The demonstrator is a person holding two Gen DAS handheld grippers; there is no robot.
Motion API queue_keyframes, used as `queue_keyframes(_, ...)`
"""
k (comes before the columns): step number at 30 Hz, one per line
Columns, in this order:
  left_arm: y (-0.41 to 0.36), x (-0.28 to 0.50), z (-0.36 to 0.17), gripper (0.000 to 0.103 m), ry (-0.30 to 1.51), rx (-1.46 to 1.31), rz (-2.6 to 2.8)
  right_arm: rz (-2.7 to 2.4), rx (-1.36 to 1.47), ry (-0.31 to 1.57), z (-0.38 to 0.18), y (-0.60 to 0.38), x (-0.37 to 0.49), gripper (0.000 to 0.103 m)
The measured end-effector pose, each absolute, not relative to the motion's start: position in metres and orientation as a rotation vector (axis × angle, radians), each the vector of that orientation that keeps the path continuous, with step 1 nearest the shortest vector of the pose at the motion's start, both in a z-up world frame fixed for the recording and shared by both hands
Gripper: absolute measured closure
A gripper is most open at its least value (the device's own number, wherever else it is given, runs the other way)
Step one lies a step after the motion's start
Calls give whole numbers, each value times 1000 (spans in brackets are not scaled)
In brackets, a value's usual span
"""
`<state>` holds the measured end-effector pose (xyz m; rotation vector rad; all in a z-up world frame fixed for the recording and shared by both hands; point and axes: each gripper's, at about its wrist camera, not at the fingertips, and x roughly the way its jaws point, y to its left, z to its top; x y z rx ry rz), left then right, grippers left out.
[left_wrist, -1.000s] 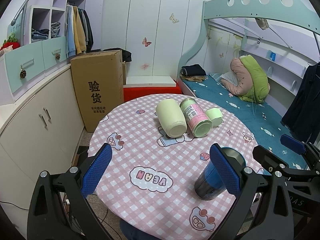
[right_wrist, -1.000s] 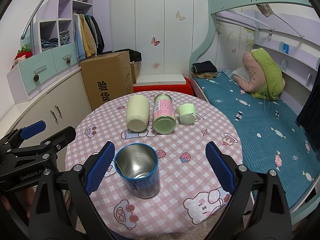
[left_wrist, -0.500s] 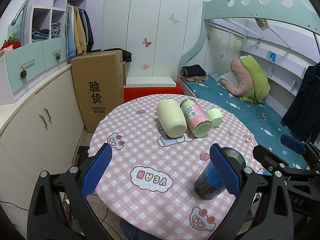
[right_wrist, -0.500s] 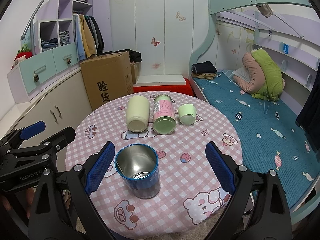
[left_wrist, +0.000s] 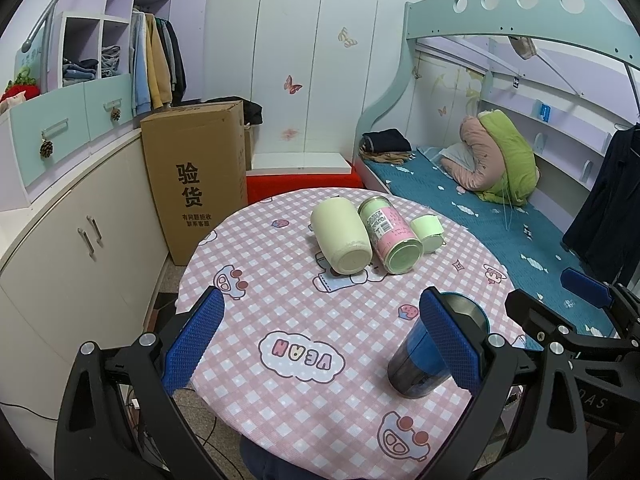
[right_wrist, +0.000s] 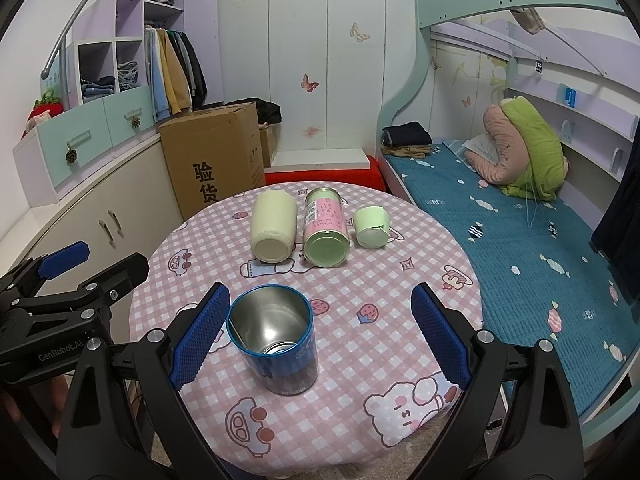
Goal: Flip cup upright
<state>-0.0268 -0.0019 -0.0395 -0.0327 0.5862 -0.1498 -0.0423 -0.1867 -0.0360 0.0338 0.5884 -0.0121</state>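
Note:
A blue metal cup (right_wrist: 276, 344) stands upright, mouth up, on the near part of the round pink checked table (right_wrist: 408, 288). In the left wrist view the cup (left_wrist: 416, 368) is partly behind my right finger. Three cups lie on their sides at the table's far part: a cream one (right_wrist: 274, 230), a pink and green one (right_wrist: 325, 228) and a small green one (right_wrist: 371, 226). My right gripper (right_wrist: 320, 336) is open, the blue cup just inside its left finger. My left gripper (left_wrist: 322, 346) is open and empty over the table's near edge.
A cardboard box (left_wrist: 196, 176) stands on the floor left of the table beside white cabinets (left_wrist: 72, 248). A bunk bed with a teal sheet (right_wrist: 520, 232) runs along the right. A red bench (left_wrist: 300, 184) stands behind the table.

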Motion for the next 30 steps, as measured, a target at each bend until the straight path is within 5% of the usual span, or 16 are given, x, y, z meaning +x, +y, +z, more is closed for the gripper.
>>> queue_keyframes(30, -11, -42, -38, 8, 545, 11, -131, -31, 34, 593, -41, -194, -55, 10)
